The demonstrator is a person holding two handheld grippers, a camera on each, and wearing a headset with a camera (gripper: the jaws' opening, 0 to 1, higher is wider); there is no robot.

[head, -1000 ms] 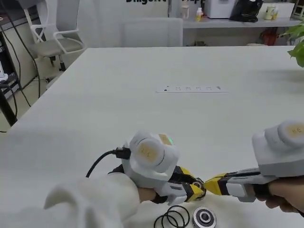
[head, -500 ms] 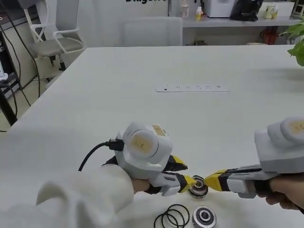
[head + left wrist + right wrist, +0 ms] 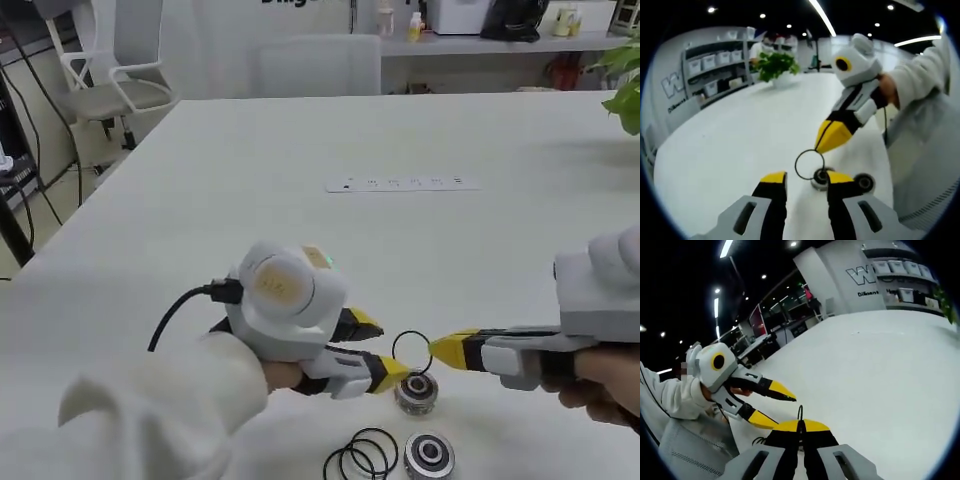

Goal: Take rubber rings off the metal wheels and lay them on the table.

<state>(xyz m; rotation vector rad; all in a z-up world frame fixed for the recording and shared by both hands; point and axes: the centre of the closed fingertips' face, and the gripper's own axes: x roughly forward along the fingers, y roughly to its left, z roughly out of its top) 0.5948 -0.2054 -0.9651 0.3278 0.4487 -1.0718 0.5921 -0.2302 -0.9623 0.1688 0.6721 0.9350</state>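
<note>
My right gripper is shut on a thin black rubber ring and holds it up just above a metal wheel on the white table. To the left, my left gripper stands open, its lower jaw beside that wheel. In the left gripper view the ring hangs from the right gripper, with the wheel behind my own open gripper. In the right gripper view, my gripper pinches the ring, seen edge-on; the left gripper gapes beyond.
A second metal wheel and several loose black rings lie near the table's front edge. A black cable trails from the left gripper. A socket strip is set in mid table. An office chair stands far left.
The ring has come off the wheel and now hangs from my right gripper, which rose slightly. The wheel stays on the table. My left gripper's jaws have spread.
</note>
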